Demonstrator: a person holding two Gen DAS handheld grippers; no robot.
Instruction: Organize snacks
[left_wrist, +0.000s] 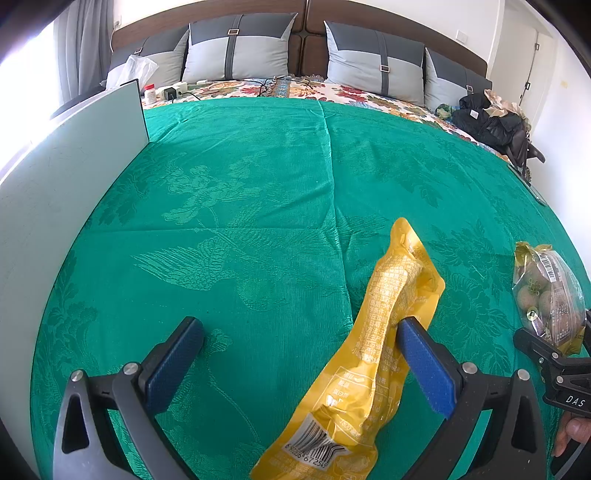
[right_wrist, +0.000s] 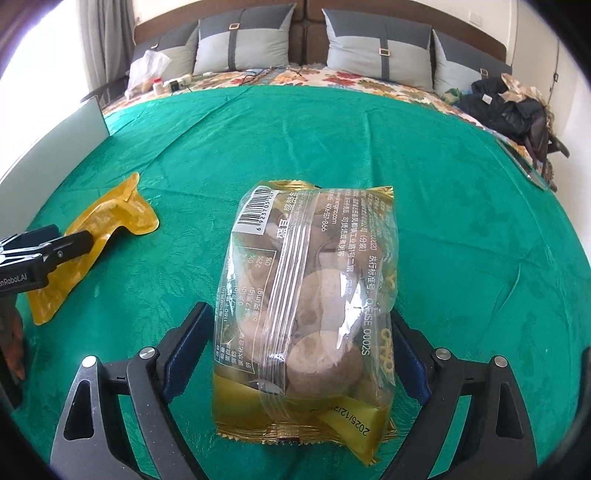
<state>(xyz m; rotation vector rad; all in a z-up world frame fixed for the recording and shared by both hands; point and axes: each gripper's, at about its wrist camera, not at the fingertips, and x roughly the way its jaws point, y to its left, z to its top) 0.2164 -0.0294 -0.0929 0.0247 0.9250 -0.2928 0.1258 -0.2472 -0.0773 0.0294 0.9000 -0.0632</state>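
Observation:
A yellow snack pouch (left_wrist: 388, 314) lies flat on the green bedspread (left_wrist: 240, 184), barcode end nearest the camera. My left gripper (left_wrist: 300, 323) is open wide over it, and its right fingertip (left_wrist: 408, 326) touches the pouch's edge. A clear, gold-trimmed bag of round brown snacks (right_wrist: 306, 295) lies lengthwise between the fingers of my right gripper (right_wrist: 299, 312). That gripper is open, and the bag hides its right pad. The same bag (left_wrist: 546, 288) shows at the right edge of the left wrist view, with the right gripper (left_wrist: 546, 354) beside it. The right wrist view shows the pouch (right_wrist: 110, 221) under the left gripper (right_wrist: 55, 247).
A white board (left_wrist: 55, 184) stands along the left edge of the bed. Grey pillows (left_wrist: 240, 51), a plastic bag (left_wrist: 133, 70), a small bottle and a power strip lie at the head. Dark clothing (left_wrist: 491, 122) is piled at the far right. A hand (left_wrist: 570, 432) holds the right gripper.

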